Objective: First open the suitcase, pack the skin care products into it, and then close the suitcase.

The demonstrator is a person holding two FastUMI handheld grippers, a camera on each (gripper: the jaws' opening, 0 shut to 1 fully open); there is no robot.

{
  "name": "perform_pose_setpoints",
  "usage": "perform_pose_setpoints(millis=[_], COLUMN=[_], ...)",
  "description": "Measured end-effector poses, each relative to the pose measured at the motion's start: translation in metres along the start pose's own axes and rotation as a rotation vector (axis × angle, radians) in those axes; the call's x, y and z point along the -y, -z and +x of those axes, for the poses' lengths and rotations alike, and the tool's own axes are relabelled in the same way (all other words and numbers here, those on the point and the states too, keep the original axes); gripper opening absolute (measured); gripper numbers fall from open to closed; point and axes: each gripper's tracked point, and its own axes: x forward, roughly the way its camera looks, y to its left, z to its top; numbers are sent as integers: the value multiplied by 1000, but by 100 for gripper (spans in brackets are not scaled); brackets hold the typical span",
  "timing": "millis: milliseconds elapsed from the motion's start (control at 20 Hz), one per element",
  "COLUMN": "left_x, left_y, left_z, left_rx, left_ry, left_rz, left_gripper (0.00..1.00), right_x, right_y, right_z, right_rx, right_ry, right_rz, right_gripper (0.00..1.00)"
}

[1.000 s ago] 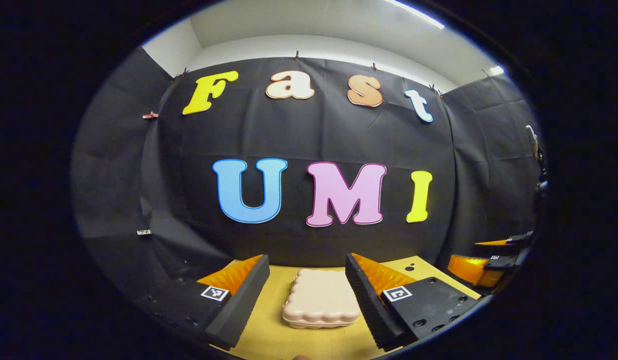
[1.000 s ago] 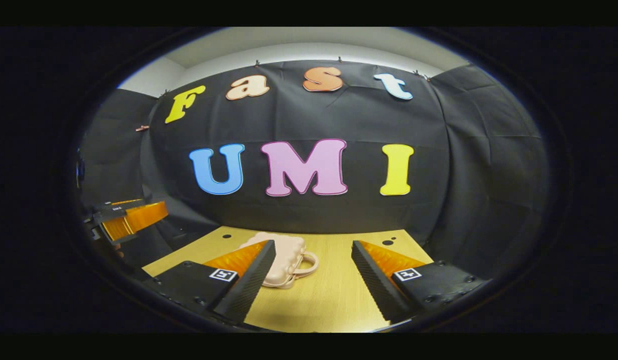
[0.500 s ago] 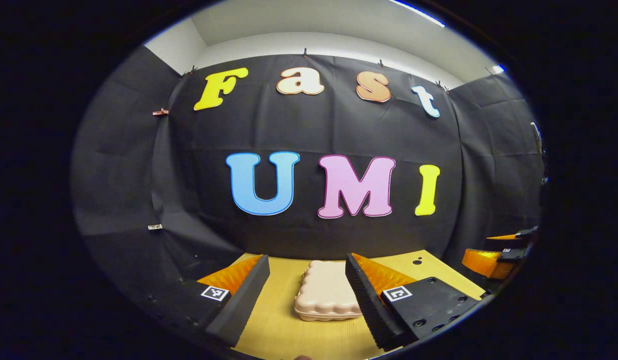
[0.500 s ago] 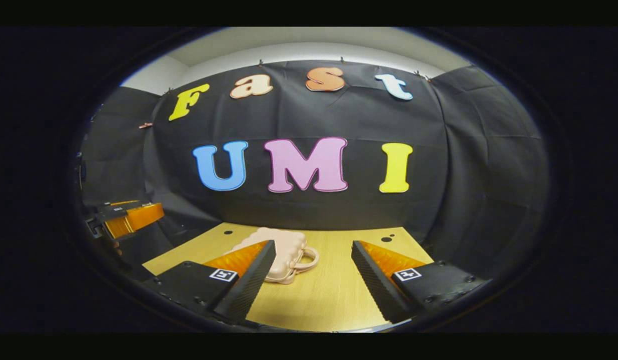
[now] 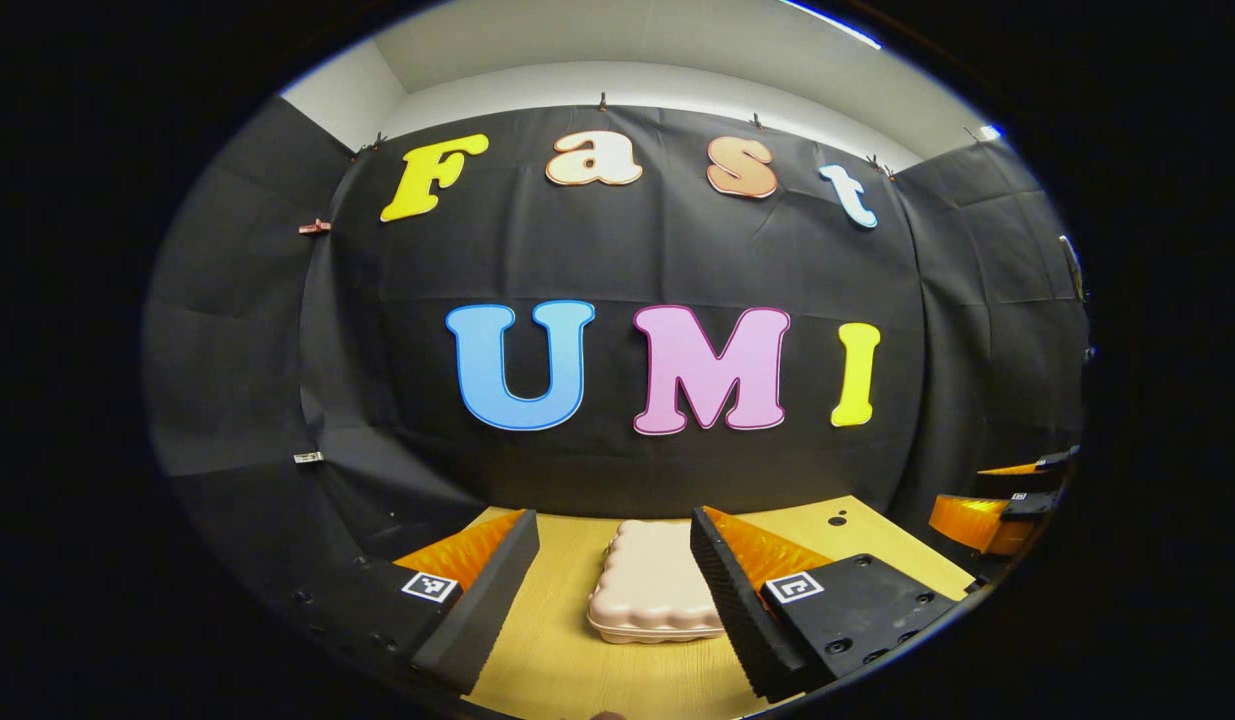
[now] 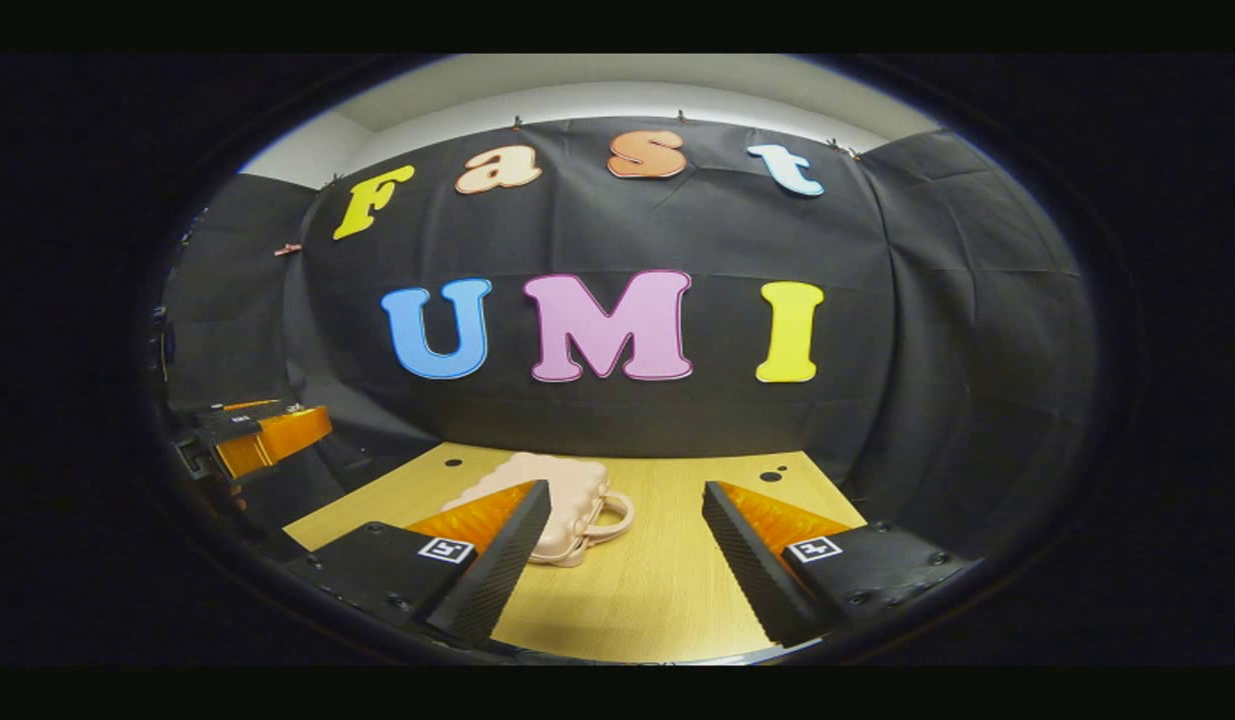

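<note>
The pink suitcase [image 5: 649,590] lies shut near the tabletop's [image 6: 657,590] far edge. Both the left gripper [image 5: 614,560] and right gripper [image 6: 627,545] gape wide, empty. Steady the shell, then lift the lid beside its handle [image 6: 613,515].

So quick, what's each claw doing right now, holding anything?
Left gripper: open, holding nothing, the suitcase ahead of it.
Right gripper: open, holding nothing.

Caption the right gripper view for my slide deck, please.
Open right tongs hover above a wooden table, near a closed pale pink scalloped plastic suitcase.
</note>
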Motion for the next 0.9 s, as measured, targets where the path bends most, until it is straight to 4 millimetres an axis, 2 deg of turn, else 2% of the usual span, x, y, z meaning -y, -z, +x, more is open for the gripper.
perform_pose_setpoints(millis=[100,350,500,600,700,900], left_x=[1,-5,-20,-30,-38,-55], left_y=[2,6,0,-7,-13,-3], left_z=[3,6,15,9,0,-13], left_rx=[-13,-30,-34,-20,4,-18], left_ry=[-5,-38,-80,-111,-135,-172], left_rz=[-14,-23,-57,-81,-97,-99], left_gripper=[96,96,96,96,96,96], right_x=[1,2,-1,-4,-9,-24], right_y=[5,3,10,16,14,7], right_z=[4,19,28,35,43,52], right_rx=[-18,2,-18,-45,-53,-45], right_ry=[0,2,-10,-25,-43,-60], right_rz=[7,37,65,53,15,33], right_gripper=[97,97,97,97,97,97])
